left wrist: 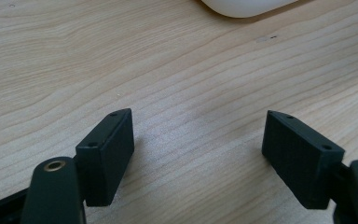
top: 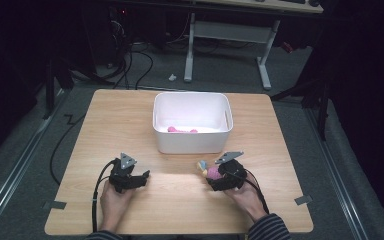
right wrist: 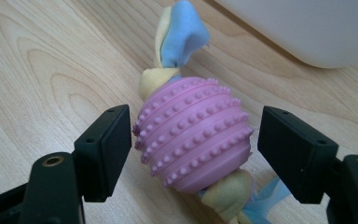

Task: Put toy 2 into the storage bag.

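**Closing on the studded pink toy**

We are bracketing the pink toy (right wrist: 193, 135) with the right gripper (right wrist: 193, 154), its jaws standing spread, one to each side of the ball, with the left pad almost touching and a narrow gap showing on the right; nothing is gripped yet. The toy is lying on the wooden table (top: 180, 210), just in front of the white bin (top: 192, 122), where another pink item (top: 182, 130) is already resting. The left gripper (left wrist: 198, 149) is idling over bare wood, jaws parted and holding nothing.

To do this well, we are judging that the pads should meet the ball across its widest part, squarely, so the ridges do not let it roll out. The ball is looking rubbery, ribbed and dotted with small studs, so it should give a little under pressure. Soft cloth knots in yellow and blue are sticking out of both ends; we are keeping the pads off those, since fabric would slip.
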`<state>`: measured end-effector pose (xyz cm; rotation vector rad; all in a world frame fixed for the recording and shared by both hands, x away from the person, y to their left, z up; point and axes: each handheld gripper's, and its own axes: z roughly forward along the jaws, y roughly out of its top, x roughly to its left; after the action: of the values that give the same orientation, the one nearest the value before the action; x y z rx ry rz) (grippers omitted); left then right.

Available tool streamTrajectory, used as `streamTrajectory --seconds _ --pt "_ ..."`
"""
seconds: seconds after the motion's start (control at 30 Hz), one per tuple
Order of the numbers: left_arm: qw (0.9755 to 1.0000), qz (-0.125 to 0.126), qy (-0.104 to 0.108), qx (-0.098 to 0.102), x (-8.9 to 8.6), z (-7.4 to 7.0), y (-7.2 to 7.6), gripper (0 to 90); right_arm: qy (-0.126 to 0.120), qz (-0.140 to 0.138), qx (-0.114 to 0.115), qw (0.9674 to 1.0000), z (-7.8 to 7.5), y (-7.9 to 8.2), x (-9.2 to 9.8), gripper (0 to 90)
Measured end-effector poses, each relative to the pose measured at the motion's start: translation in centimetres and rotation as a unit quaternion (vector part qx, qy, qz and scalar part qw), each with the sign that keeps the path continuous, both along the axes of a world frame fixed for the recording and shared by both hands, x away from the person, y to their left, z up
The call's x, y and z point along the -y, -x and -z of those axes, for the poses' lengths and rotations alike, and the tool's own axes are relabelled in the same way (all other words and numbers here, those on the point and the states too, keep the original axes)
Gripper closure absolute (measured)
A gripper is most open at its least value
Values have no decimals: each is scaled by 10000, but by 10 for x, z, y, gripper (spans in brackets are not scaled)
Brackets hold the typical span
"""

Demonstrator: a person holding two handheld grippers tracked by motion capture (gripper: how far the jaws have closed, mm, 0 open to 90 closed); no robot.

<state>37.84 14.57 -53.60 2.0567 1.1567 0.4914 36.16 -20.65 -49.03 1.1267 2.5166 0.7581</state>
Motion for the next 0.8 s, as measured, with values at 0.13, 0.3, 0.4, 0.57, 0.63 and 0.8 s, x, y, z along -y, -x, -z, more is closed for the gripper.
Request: streamTrajectory --seconds 0.13,0.3,0.4,0.57,0.63,0.8 --pt "10000 1 -1 1 0 0 0 253 89 -22 -60 9999 3 -2 -2 263" --pt "10000 1 0 -1 0 0 0 253 113 -33 -102 9999 6 -3 -3 295" --pt "10000 2 0 -1 0 0 0 254 110 -63 -115 9999 6 -3 -4 310" --pt "10000 5 1 -2 0 0 0 253 116 -83 -130 9998 6 -3 -3 315" --pt "10000 4 1 -2 0 0 0 253 136 -85 -125 9998 6 -3 -2 315" --pt "10000 3 2 1 0 0 0 253 75 -124 -146 9998 4 0 -1 318"
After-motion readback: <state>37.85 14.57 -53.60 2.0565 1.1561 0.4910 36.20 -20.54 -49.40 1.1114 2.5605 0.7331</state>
